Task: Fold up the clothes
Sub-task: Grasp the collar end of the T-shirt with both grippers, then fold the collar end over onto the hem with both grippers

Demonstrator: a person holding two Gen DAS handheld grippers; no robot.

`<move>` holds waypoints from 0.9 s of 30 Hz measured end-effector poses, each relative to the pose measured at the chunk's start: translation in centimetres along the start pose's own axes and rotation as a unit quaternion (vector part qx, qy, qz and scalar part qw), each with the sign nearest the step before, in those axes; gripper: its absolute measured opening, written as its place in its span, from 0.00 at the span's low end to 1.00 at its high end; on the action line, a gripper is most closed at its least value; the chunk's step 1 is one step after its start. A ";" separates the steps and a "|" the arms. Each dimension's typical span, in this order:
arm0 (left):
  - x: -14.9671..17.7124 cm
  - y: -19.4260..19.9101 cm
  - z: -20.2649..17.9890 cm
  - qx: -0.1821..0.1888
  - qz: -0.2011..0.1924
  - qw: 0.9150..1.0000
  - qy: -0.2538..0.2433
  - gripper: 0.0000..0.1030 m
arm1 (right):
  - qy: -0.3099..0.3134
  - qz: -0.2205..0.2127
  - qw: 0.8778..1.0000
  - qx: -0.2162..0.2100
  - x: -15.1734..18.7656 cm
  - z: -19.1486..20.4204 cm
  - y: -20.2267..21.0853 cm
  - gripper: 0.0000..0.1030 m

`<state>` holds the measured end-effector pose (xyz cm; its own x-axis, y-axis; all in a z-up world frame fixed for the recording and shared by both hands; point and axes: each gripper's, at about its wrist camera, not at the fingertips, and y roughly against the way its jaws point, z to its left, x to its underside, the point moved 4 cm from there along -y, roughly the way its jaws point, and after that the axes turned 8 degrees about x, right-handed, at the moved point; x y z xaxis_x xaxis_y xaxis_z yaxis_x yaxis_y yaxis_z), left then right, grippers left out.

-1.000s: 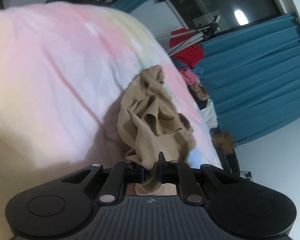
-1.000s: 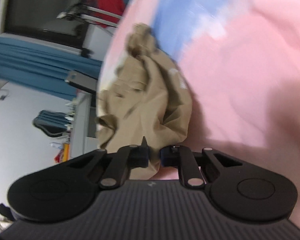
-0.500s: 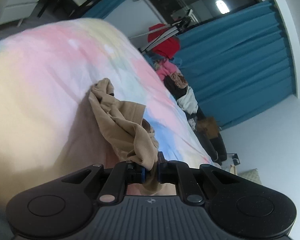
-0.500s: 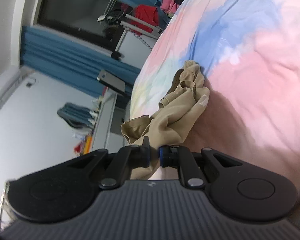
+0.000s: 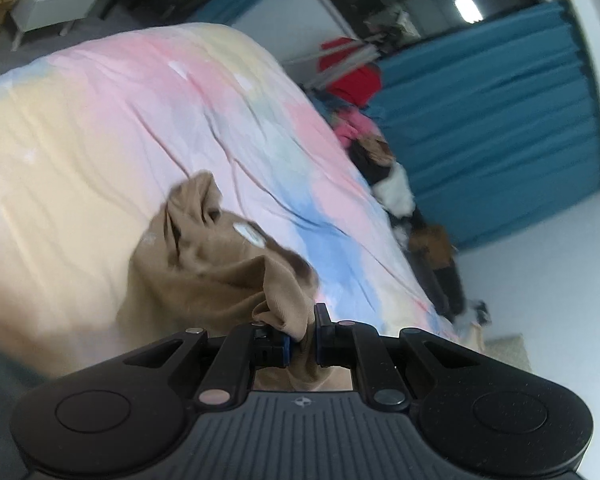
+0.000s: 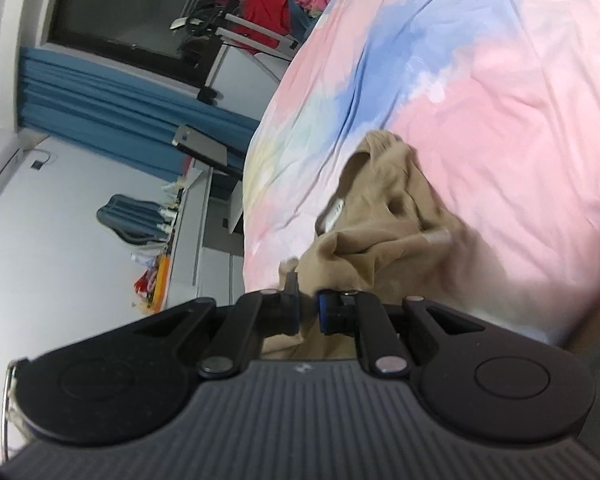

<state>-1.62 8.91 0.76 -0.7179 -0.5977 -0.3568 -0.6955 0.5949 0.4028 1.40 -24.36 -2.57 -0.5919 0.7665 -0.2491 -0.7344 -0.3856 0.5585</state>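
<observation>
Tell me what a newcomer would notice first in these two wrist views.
First, the crumpled tan garment, bunched low in the middle of both views and pinched at one end by the left gripper and at the other by the right gripper, jaws shut on cloth. Next, the pastel bedspread beneath it, then the blue curtains beyond the bed.

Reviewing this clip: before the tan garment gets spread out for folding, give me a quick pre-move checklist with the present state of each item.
1. Left gripper clamps the tan garment: ok, cloth is pinched between the fingers.
2. Right gripper clamps it too: ok, cloth sits between the fingers.
3. Garment spread flat: not ok, it is bunched and creased.
4. Bedspread beyond the garment free of other items: ok in what shows.
5. Which edges or corners are held: cannot tell.
6. Clothes pile clear of the garment: ok, it lies at the far end.
</observation>
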 end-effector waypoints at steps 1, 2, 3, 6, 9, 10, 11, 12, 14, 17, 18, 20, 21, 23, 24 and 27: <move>-1.0 -1.2 0.0 -0.005 -0.002 1.000 0.006 0.11 | -0.003 0.001 1.000 0.003 -0.4 0.2 -0.4 0.12; -2.0 -2.4 0.1 -0.009 -0.004 1.000 0.012 0.11 | -0.006 0.003 1.000 0.006 -0.7 0.4 -0.8 0.13; -3.1 -3.7 0.2 -0.012 -0.005 1.000 0.016 0.11 | -0.010 0.004 1.000 0.008 -1.1 0.6 -1.2 0.13; -6.2 -8.0 1.1 -0.030 -0.006 0.999 0.017 0.12 | -0.022 0.012 0.999 0.023 -2.8 0.9 -4.0 0.13; -8.7 -12.4 2.6 -0.049 0.002 0.999 0.008 0.12 | -0.037 0.023 0.998 0.039 -5.1 0.9 -8.2 0.13; -9.3 -13.7 3.1 -0.052 0.005 0.999 0.001 0.12 | -0.041 0.028 0.998 0.041 -5.7 0.6 -9.4 0.13; -9.8 -15.0 3.7 -0.054 0.008 0.999 -0.006 0.12 | -0.045 0.033 0.998 0.043 -6.2 0.2 -10.8 0.13; -10.2 -16.2 4.3 -0.053 0.011 0.998 -0.013 0.12 | -0.046 0.038 0.997 0.045 -6.6 -0.3 -12.0 0.13; -10.6 -18.4 5.8 -0.055 0.018 0.998 -0.025 0.13 | -0.035 0.047 0.997 0.052 -7.2 -1.3 -14.2 0.14; -10.6 -20.9 7.4 -0.075 0.034 0.995 -0.053 0.13 | -0.011 0.070 0.996 0.061 -7.7 -2.8 -17.1 0.14; -10.5 -21.3 7.7 -0.077 0.036 0.994 -0.062 0.13 | -0.010 0.074 0.995 0.060 -7.7 -3.1 -17.4 0.15; -10.2 -21.5 7.6 -0.079 0.039 0.993 -0.085 0.13 | -0.008 0.080 0.995 0.055 -7.8 -3.3 -17.5 0.17; -10.1 -21.6 7.5 -0.080 0.040 0.991 -0.096 0.14 | -0.002 0.083 0.995 0.051 -7.9 -3.3 -17.4 0.20; -9.8 -21.5 6.8 -0.078 0.041 0.989 -0.122 0.23 | 0.021 0.079 0.996 0.038 -8.1 -2.6 -16.9 0.49; -9.6 -21.4 6.3 -0.074 0.041 0.986 -0.141 0.25 | 0.036 0.071 0.996 0.029 -8.1 -2.2 -16.6 0.58; -8.6 -20.6 4.2 -0.057 0.035 0.974 -0.218 0.55 | 0.087 0.053 0.995 0.005 -7.6 -0.7 -15.6 0.78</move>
<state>18.78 4.07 -7.94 -0.7239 -0.2584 -0.6397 -0.6553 0.5473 0.5206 17.13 -24.52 -9.92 -0.7151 0.6209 -0.3212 -0.6621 -0.4540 0.5963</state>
